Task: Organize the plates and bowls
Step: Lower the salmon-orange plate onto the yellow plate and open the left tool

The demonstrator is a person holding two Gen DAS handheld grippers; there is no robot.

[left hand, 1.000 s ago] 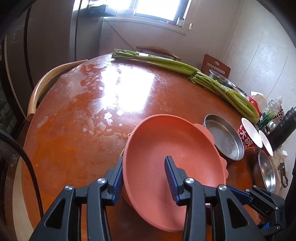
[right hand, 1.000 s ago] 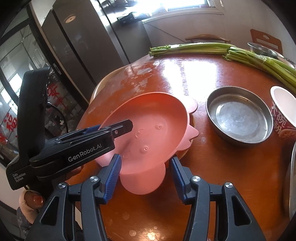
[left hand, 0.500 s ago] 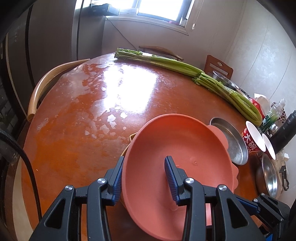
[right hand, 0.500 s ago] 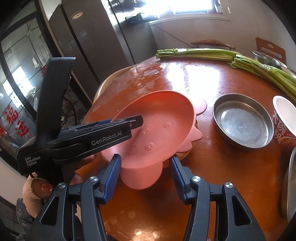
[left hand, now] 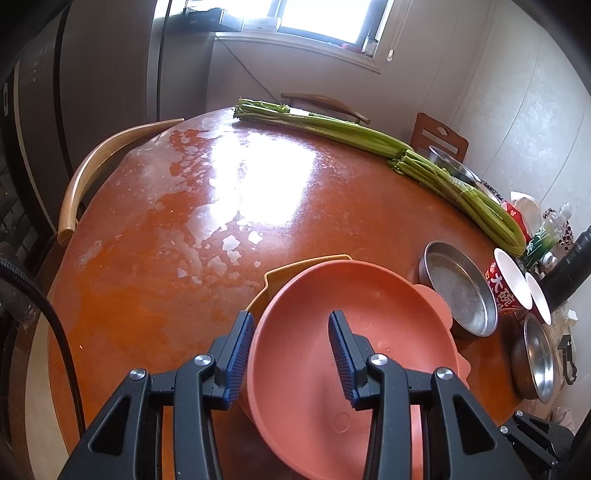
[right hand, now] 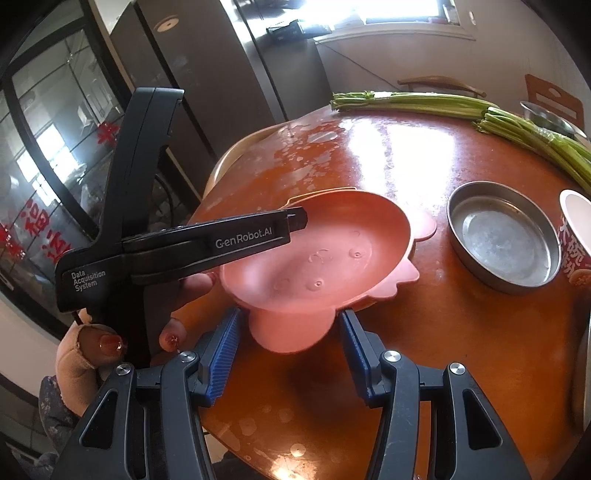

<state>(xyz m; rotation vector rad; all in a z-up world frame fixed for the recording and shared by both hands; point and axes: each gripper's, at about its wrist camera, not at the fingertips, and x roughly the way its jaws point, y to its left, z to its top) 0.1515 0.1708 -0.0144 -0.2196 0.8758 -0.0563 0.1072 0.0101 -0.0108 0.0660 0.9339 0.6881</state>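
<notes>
Tabletop (left hand: 155, 302) glossy orange-red; window (left hand: 325, 18) bright

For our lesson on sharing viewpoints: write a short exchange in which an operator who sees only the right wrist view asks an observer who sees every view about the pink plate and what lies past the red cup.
Operator: How does the left gripper hold the pink plate?
Observer: The left gripper is shut on the rim of the pink plate, with one finger inside the plate and one outside.
Operator: What stands past the red cup?
Observer: A white cup stands right beside the red cup.
</notes>
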